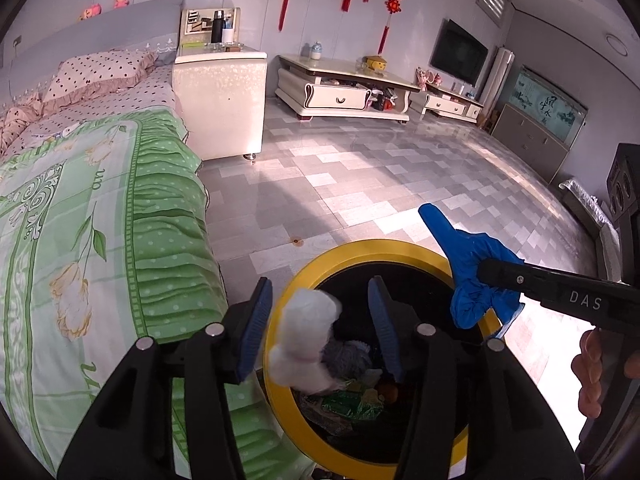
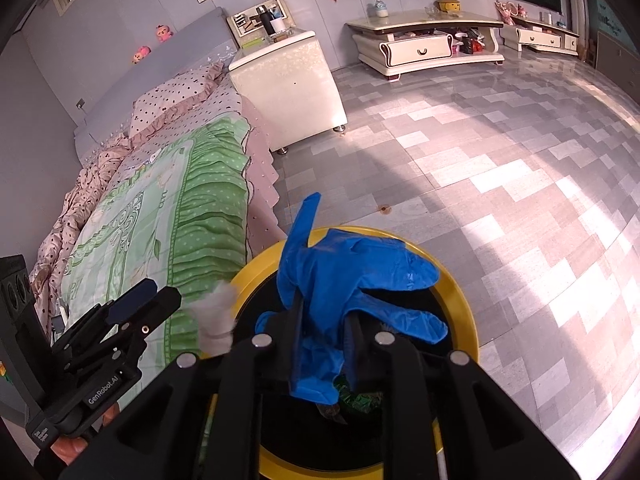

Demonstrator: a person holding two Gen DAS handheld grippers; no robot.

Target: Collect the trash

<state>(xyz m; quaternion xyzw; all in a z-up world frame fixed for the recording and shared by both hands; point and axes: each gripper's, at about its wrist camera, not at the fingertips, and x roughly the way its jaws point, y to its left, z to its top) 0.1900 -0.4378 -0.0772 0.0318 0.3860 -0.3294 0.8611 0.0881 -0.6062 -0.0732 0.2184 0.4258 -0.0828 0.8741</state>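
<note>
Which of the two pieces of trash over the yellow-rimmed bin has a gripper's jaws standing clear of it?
The white tissue wad: the left gripper stands wide around it, pads apart from it. The blue glove hangs pinched in the right gripper.

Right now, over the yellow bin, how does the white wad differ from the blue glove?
The white wad is a small fluffy crumpled lump; the blue glove is larger, smooth and spread, one finger sticking up. The wad sits between the left gripper's parted pads, seemingly loose; the glove hangs draped in the narrow right gripper. Both hang above the open yellow-rimmed bin, which already holds trash.
</note>
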